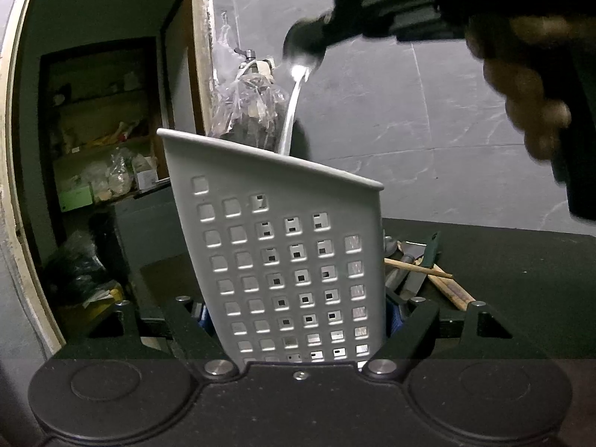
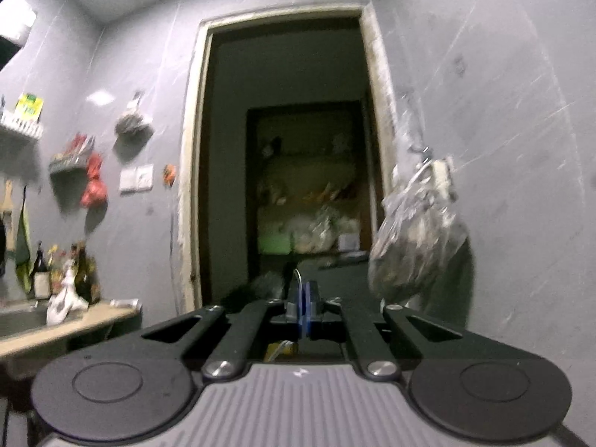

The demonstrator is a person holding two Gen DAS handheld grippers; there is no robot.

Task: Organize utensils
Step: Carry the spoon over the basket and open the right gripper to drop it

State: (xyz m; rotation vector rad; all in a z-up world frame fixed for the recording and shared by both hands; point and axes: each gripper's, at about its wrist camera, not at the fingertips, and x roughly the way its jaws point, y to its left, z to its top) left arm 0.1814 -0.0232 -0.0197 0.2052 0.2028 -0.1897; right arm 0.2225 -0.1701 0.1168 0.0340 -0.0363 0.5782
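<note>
Spoon (image 1: 294, 93), shiny metal, hangs bowl-up from the right gripper (image 1: 316, 33), whose jaws are clenched on its bowl end. Its long axis runs almost upright, handle pointing down into the grey perforated utensil holder (image 1: 275, 246). That holder stands tilted on the dark desk (image 1: 521, 279), grasped between the left gripper's (image 1: 298, 320) jaws. Loose utensils (image 1: 417, 272) lie in a pile just beside the holder.
</note>
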